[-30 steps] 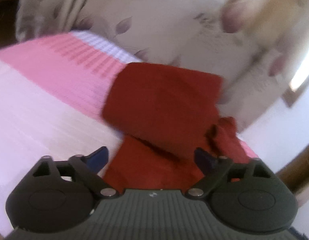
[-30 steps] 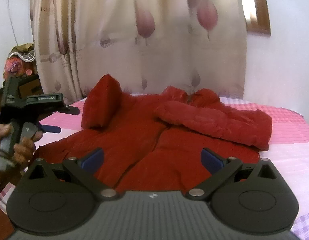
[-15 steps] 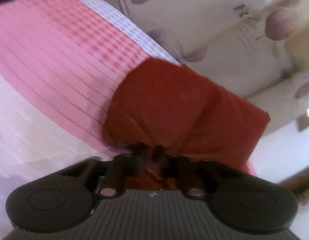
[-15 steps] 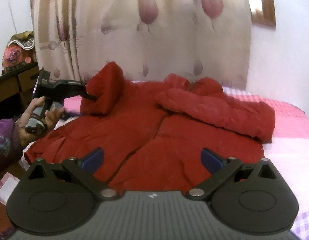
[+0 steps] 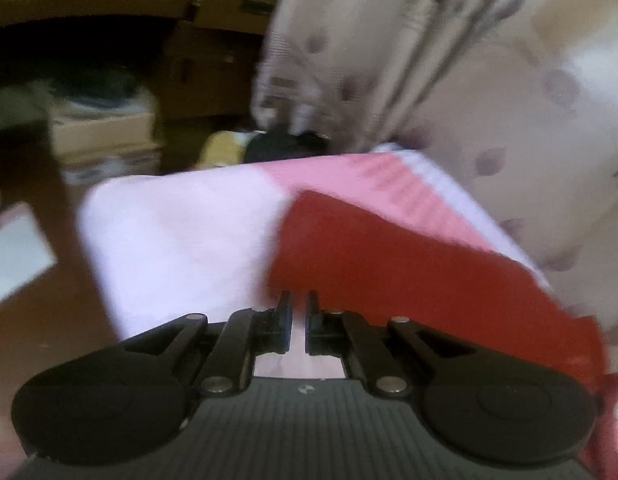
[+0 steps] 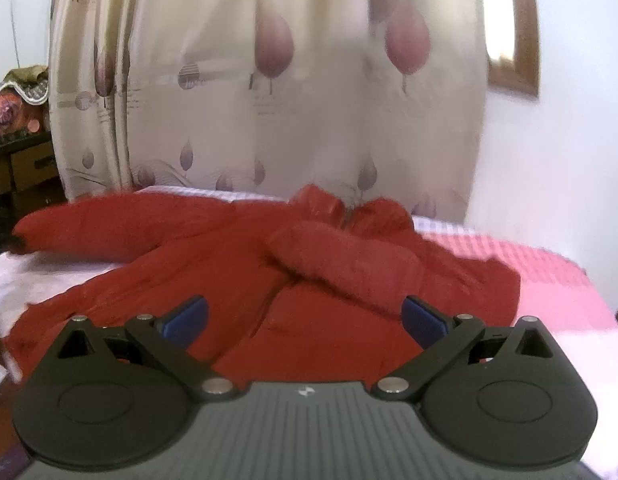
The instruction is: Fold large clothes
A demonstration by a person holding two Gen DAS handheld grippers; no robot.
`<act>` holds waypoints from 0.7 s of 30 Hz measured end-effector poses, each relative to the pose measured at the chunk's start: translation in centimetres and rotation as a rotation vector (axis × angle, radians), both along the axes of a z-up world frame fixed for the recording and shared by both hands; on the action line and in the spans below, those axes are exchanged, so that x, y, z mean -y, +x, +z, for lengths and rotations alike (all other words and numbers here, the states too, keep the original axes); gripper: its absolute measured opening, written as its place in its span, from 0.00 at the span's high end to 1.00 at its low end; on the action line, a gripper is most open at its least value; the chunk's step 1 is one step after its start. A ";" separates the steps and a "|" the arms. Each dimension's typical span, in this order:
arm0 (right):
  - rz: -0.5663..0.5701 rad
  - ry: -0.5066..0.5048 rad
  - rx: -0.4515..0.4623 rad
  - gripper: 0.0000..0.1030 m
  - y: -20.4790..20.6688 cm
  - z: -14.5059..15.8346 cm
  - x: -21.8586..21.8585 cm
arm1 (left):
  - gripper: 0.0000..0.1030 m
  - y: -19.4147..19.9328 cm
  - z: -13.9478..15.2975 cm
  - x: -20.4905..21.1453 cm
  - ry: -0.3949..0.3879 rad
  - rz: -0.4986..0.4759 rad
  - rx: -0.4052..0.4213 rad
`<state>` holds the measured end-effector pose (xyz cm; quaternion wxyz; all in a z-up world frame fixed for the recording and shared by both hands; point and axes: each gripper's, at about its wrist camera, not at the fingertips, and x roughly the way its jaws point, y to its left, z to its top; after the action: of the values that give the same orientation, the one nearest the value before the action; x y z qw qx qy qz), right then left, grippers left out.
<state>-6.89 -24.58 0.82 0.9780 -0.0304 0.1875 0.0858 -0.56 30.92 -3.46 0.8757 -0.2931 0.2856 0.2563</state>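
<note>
Hovering over the bed [image 5: 181, 232], my left gripper [image 5: 297, 320] has its jaws nearly together, nothing between them; my right gripper [image 6: 305, 320] gapes wide above the red jacket [image 6: 237, 280] at frame centre.

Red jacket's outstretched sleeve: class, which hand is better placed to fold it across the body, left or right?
Left. The left gripper, jaws shut, sits at the sleeve end; whether it pinches it is unclear. The right gripper hangs open over the jacket front, away from that sleeve.
</note>
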 end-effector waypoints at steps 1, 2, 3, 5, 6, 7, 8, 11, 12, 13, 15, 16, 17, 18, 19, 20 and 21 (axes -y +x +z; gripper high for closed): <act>-0.004 -0.028 0.003 0.00 1.0 -0.1 -0.1 | 0.88 -0.5 0.0 -0.3 -0.003 0.004 -0.002; -0.011 -0.068 0.007 0.00 2.5 -0.2 -0.4 | 0.68 -1.1 -0.2 -0.2 -0.003 0.004 -0.003; -0.012 -0.093 0.011 0.00 3.9 -0.3 -0.6 | 0.42 -1.9 -0.2 0.0 0.004 0.015 -0.002; -0.018 -0.140 0.010 0.00 6.7 -0.9 -1.1 | 0.21 -3.0 0.6 0.5 0.031 0.049 0.039; -0.022 -0.166 0.004 0.00 8.4 -1.4 -1.5 | 0.21 -3.0 1.3 1.2 0.058 0.043 0.065; -0.027 -0.188 -0.002 0.00 9.7 -1.9 -2.0 | 0.21 -3.4 1.9 2.3 0.095 0.016 0.082; -0.030 -0.207 -0.018 0.00 11.2 -2.5 -2.5 | 0.19 -3.3 2.5 3.1 0.128 -0.019 0.095; -0.049 -0.269 -0.049 0.00 15.1 -4.8 -4.3 | 0.14 -4.2 4.2 6.8 0.200 -0.134 0.154; -0.066 -0.324 -0.057 0.00 16.4 -5.7 -5.1 | 0.10 -4.5 4.7 7.9 0.200 -0.176 0.177; -0.075 -0.371 -0.061 0.00 17.4 -6.4 -5.8 | 0.08 -4.8 4.9 8.8 0.195 -0.208 0.196; -0.075 -0.469 -0.080 0.00 19.4 -7.9 -6.8 | 0.05 -5.2 5.7 10.5 0.187 -0.273 0.231; -0.074 -0.504 -0.079 0.01 20.1 -8.3 -7.0 | 0.05 -5.3 5.8 11.6 0.187 -0.302 0.241; -0.057 -0.523 -0.071 0.23 20.7 -8.5 -6.9 | 0.05 -5.3 6.0 12.7 0.193 -0.340 0.244; -0.041 -0.525 -0.085 0.50 21.2 -8.4 -6.3 | 0.05 -5.0 5.9 13.2 0.205 -0.373 0.239; -0.039 -0.518 -0.120 0.90 21.8 -8.1 -5.6 | 0.05 -5.1 6.0 14.0 0.229 -0.401 0.235; -0.062 -0.511 -0.135 0.91 22.1 -7.4 -4.2 | 0.05 -5.2 5.9 14.8 0.261 -0.425 0.235; -0.085 -0.495 -0.094 0.91 21.6 -6.1 -2.2 | 0.05 -5.3 5.7 15.2 0.299 -0.453 0.239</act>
<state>14.68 -22.34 -5.30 0.9338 -0.2569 0.2491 -0.0024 -5.82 15.70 2.27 0.9715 -0.1174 0.1978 0.0573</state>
